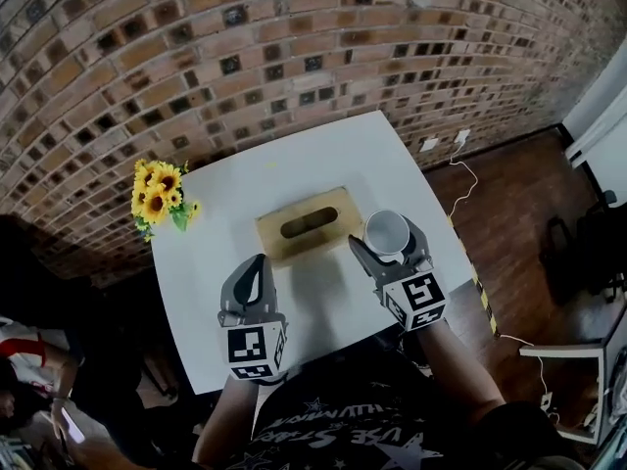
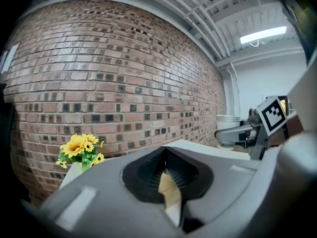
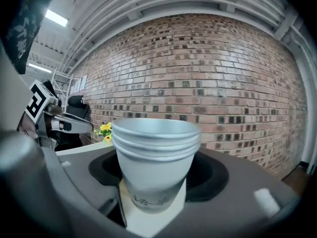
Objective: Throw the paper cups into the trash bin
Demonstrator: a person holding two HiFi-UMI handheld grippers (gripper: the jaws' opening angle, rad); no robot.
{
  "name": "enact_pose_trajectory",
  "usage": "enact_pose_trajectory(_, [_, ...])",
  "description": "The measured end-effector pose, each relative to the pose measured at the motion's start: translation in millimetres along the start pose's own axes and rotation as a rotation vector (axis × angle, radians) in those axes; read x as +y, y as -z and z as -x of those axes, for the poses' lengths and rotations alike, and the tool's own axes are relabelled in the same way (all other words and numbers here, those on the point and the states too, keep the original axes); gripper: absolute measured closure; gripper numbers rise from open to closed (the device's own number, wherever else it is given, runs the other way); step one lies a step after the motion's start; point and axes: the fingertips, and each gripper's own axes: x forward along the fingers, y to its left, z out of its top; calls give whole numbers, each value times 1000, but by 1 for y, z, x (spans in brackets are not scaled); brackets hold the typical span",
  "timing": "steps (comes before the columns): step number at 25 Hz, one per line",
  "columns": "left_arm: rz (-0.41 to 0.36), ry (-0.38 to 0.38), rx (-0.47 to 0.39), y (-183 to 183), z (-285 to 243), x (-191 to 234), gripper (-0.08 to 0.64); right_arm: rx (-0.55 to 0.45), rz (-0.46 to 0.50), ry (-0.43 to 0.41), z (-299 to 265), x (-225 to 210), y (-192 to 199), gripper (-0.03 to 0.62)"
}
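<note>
A stack of white paper cups (image 1: 387, 231) stands upright between the jaws of my right gripper (image 1: 389, 247), which is shut on it just right of a wooden box with a slot (image 1: 309, 225) on the white table (image 1: 323, 155). In the right gripper view the cups (image 3: 156, 157) fill the middle, pressed between the jaws of the right gripper (image 3: 153, 202). My left gripper (image 1: 257, 270) hovers over the table's near left part, shut and empty; its jaws meet in the left gripper view (image 2: 171, 192). That view also shows the cups (image 2: 229, 120) at the far right.
A small vase of sunflowers (image 1: 157, 196) sits at the table's left edge. A brick wall (image 1: 245, 47) runs behind the table. Wooden floor (image 1: 509, 213) with a white cable lies to the right. A person sits at the lower left (image 1: 39, 380).
</note>
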Motion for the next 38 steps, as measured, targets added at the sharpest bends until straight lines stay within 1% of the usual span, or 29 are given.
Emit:
enact_pose_trajectory(4, [-99,56,-15,6,10,-8,555,22,-3,111,35,-16,12,255])
enact_pose_trajectory(6, [-145,111,-19,13,7,-17,555,33,-30,187,57,-27,20,255])
enact_pose_trajectory(7, [-152,155,-19,17,6,-26,555,46,-42,233,74,-32,25,255])
enact_pose_trajectory(9, [-130,237,-13,18,3,-49,555,66,-50,314,106,-42,33,255])
enact_pose_trajectory(11, [-103,276,-20,10,0,-71,555,67,-52,368,129,-53,35,255])
enact_pose_trajectory(13, [-103,315,-34,2,-2,-93,555,64,-64,415,149,-63,36,255])
enact_pose_trajectory(15, [-121,366,-42,-2,-5,-117,555,54,-69,449,169,-71,38,255])
enact_pose_trajectory(19, [-146,446,-28,-5,-7,-172,555,28,-85,514,219,-89,46,255])
enact_pose_trajectory(23, [-160,545,-29,-10,-3,-249,555,38,-81,598,288,-108,59,255])
enact_pose_trajectory(28, [-171,626,-37,-15,12,-342,555,64,-115,676,376,-132,88,255])
enact_pose_trajectory(32, [-209,701,-19,-7,28,-406,555,80,-144,711,427,-142,112,255])
enact_pose_trajectory(36, [-218,759,33,12,41,-462,555,75,-176,733,467,-147,128,255])
enact_pose_trajectory(38, [-228,787,44,21,47,-492,555,61,-187,748,487,-152,134,255])
